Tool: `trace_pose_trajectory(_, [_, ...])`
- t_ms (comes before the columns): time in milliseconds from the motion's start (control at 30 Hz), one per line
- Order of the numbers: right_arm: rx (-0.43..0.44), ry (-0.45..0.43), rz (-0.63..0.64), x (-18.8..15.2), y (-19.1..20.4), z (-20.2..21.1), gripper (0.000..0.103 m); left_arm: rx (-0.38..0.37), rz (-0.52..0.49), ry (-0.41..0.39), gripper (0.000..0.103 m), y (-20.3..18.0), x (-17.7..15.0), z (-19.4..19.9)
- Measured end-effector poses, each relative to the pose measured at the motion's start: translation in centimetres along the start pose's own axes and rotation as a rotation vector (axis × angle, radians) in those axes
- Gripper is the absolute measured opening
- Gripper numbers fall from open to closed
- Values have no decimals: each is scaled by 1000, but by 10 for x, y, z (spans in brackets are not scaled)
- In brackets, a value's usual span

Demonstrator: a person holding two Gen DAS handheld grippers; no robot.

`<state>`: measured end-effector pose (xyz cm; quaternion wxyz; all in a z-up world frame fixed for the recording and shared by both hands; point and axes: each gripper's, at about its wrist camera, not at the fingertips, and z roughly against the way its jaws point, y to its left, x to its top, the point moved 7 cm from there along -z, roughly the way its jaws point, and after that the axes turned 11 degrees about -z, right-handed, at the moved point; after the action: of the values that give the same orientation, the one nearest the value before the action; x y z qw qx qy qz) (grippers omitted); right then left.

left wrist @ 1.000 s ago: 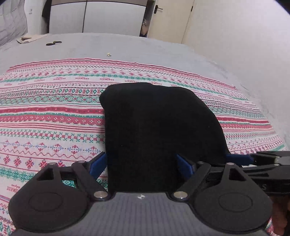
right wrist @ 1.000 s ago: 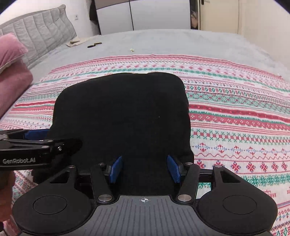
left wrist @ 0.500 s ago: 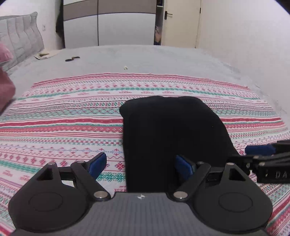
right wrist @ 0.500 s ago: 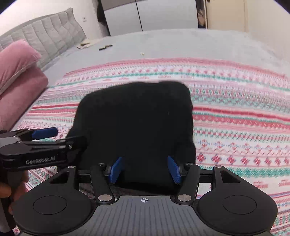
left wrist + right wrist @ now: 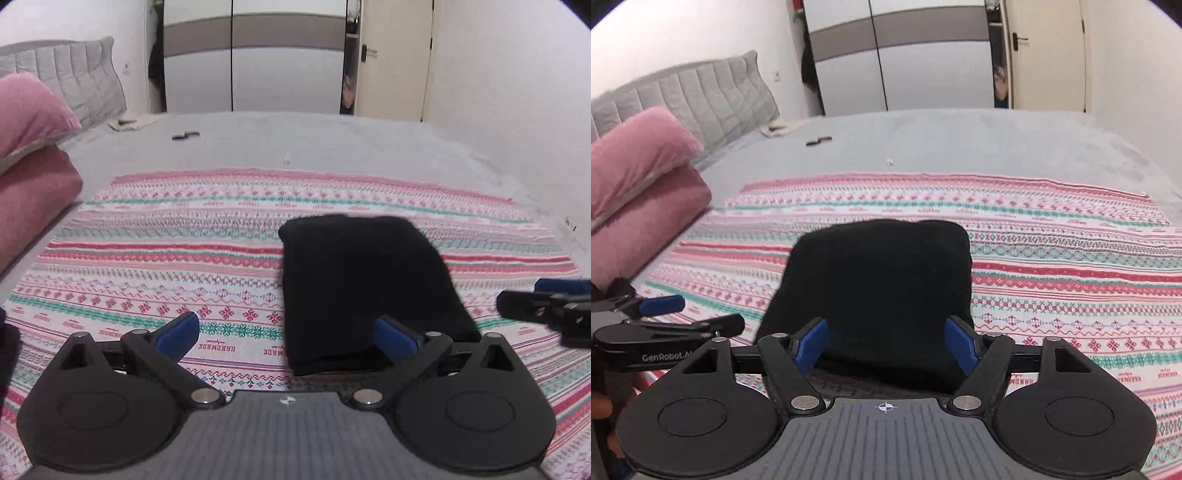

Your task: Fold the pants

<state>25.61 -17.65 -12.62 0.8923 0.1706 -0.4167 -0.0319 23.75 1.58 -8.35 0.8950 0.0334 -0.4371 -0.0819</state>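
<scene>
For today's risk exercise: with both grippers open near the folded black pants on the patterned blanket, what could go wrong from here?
1. The right gripper hangs open right at the near edge of the pants; a careless move could snag and undo the fold.
2. The left gripper sits off the bundle's left side, one finger over it, and might drag it.
3. The blanket could wrinkle if the bundle is pulled.

near edge of the black pants is hidden behind my right gripper. in the left view my right gripper is blurred and cut off by the right edge. my left gripper is cut off by the left edge. small dark thing on the grey bed too small to tell. pink pillows cropped at left.
</scene>
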Motion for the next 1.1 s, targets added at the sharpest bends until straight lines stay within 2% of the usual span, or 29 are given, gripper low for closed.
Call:
trace_pose_trajectory(133, [-33,-66,-8,-8,6,20,75,20,-18,-48,103,-10,1,27])
trace_pose_trajectory(200, [-50,-103,-57,-17,4,31,79,9,-27,-69,103,-15,0,39])
trace_pose_trajectory(300, [-53,-118,-115,-37,6,44,79,5,-44,-89,103,-20,-5,51])
trace_pose_trajectory(467, [-53,-152,-65,-52,24,61,82,12,-20,-68,103,-17,-24,59])
trace_pose_trajectory(633, [-42,-193,-83,-64,31,85,86,23,13,-57,103,-10,-47,73])
trace_pose_trajectory(667, [-49,-199,-83,-68,31,90,89,23,15,-54,103,-10,-51,74])
trace_pose_trajectory(700, [-56,-206,-83,-74,32,96,96,26,15,-51,103,-10,-54,75])
trace_pose_trajectory(767, [-71,-224,-87,-84,31,104,103,36,16,-43,103,-11,-58,75])
trace_pose_trajectory(900, [-89,-224,-43,-88,29,102,103,53,30,-38,103,-13,-62,77])
trace_pose_trajectory(967, [-113,-247,-34,-90,27,100,103,37,32,-37,103,-16,-64,77])
trace_pose_trajectory(1100, [-117,-236,-21,-96,25,86,103,33,32,-25,103,-18,-66,68])
